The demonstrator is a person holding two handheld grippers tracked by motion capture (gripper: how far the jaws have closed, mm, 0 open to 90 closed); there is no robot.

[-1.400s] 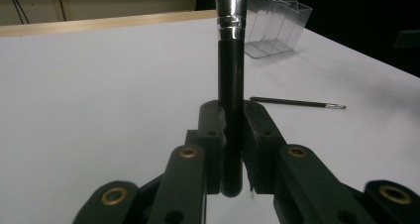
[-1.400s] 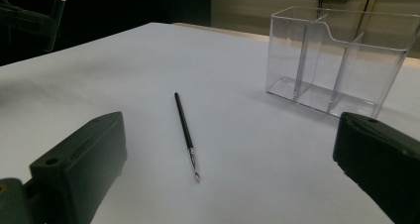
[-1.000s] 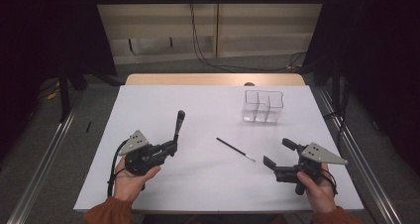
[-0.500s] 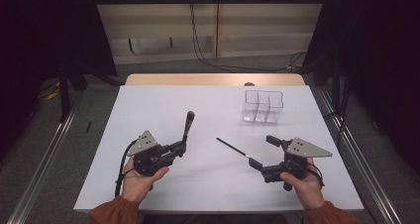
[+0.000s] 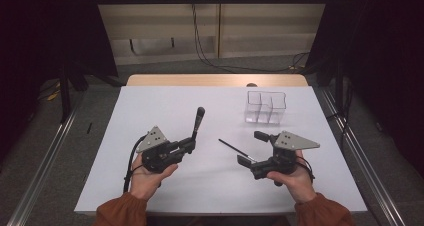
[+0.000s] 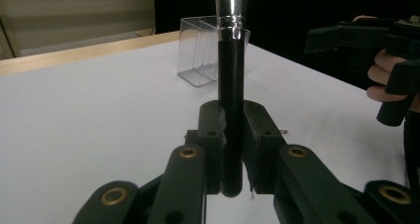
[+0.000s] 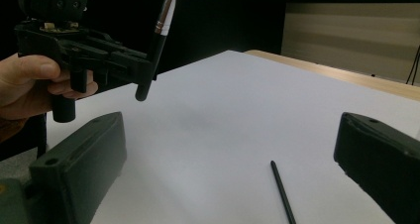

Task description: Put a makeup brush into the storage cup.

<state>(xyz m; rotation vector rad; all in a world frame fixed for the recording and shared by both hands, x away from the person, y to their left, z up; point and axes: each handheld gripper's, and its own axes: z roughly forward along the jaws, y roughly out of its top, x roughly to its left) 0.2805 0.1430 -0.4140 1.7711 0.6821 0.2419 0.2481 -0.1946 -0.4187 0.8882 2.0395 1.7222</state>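
**L claw grips makeup brush, R claw wide over thin brush**

L claw (image 5: 191, 145) is clamped on the black handle of a makeup brush (image 5: 197, 122). In the high view the brush points up and away from the hand, head end toward the far side of the worktop (image 5: 150, 106). In the left gripper view the handle (image 6: 231, 100) sits pinched between both jaws, w/ the silver ferrule above and the handle's butt end just below the pads.

R claw (image 5: 253, 147) is spread wide, holding nothing. A thin black brush (image 5: 235, 149) lies flat on the worktop, slanted, its near end between the R jaws; touching or not, can't tell. In the right gripper view it (image 7: 283, 192) lies on the white surface between the two pads, nearer the right one.

Clear compartment box (image 5: 265, 106) stands far right, well apart from both claws.
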